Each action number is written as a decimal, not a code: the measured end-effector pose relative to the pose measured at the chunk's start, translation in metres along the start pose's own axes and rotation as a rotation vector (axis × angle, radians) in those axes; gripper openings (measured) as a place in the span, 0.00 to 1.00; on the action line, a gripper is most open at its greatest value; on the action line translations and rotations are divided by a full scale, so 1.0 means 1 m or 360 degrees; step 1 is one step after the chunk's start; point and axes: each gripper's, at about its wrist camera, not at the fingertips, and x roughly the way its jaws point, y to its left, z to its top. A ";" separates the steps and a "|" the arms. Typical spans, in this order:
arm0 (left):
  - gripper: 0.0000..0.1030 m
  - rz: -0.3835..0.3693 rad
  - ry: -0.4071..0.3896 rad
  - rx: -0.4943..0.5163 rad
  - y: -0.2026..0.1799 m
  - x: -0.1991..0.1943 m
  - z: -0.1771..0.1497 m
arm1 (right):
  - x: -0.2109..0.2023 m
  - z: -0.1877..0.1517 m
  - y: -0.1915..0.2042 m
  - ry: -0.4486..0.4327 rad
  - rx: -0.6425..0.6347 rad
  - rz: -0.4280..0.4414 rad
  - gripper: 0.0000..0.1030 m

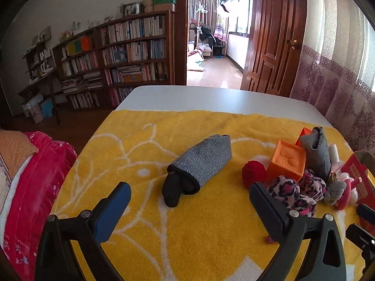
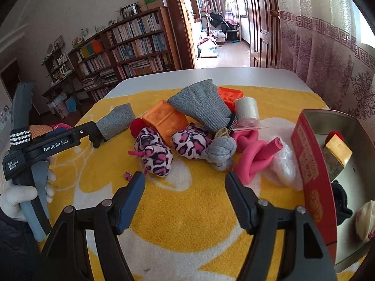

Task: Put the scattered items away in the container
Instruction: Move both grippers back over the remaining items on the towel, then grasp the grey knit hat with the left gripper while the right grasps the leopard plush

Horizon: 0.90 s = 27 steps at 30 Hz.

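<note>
The left gripper (image 1: 187, 207) hangs above the yellow terry towel with a white flower pattern (image 1: 187, 238), its jaws spread wide with nothing between them. Just ahead of its fingertips lies the rolled grey knitted sleeve with a black glove end poking out (image 1: 199, 166), alone on the towel. Ahead and to its right sits a small red yarn ball (image 1: 253, 172), touching the orange plastic cube with raised studs (image 1: 287, 160), and nearer its right finger lies a pink-and-black leopard plush toy (image 1: 295, 190). The right gripper (image 2: 185, 179) also stands wide apart and empty over the same towel. Just past its left fingertip lies a tiny pink-spotted scrap (image 2: 127, 175), then a first leopard-print plush piece (image 2: 154, 155) and a second one (image 2: 189, 142) beside it. Ahead of its right finger rest a knotted grey fabric ball (image 2: 221, 151) and a twisted pink foam tube (image 2: 257, 152), with a crumpled clear plastic bag (image 2: 286, 168) against the red-sided metal tin container (image 2: 311, 164) to its right. Inside the tin are a yellow-topped small box (image 2: 337, 149), a black cloth piece (image 2: 341, 200) and a pale round item (image 2: 365, 220). Farther ahead stand a grey knitted cone of fabric (image 2: 201, 105), a second orange studded block (image 2: 230, 96) and a white roll of plastic film (image 2: 247, 111). Beyond the towel runs the bare white tabletop (image 2: 211, 75).
</note>
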 end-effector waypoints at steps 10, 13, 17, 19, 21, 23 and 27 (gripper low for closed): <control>0.99 0.0016 0.0037 0.0311 -0.010 0.049 0.026 | 0.011 0.003 0.007 0.0028 -0.0002 0.0009 0.73; 0.99 -0.0011 0.0086 0.0265 -0.006 0.065 0.031 | 0.014 0.003 0.008 0.0041 -0.0006 0.0004 0.73; 0.99 -0.0054 0.0152 0.0231 -0.008 0.083 0.028 | 0.021 0.005 0.013 0.0061 -0.0023 0.0001 0.73; 0.99 -0.0046 0.0177 0.0257 -0.013 0.090 0.025 | 0.023 0.006 0.015 0.0068 -0.0033 0.0003 0.73; 0.99 -0.0039 0.0206 0.0277 -0.016 0.097 0.022 | 0.027 0.007 0.018 0.0080 -0.0040 0.0002 0.73; 0.99 -0.0047 0.0241 0.0278 -0.017 0.103 0.019 | 0.032 0.008 0.020 0.0092 -0.0042 0.0007 0.73; 0.99 -0.0144 0.0339 0.0175 -0.009 0.114 0.018 | 0.040 0.012 0.025 0.0109 -0.0053 0.0012 0.73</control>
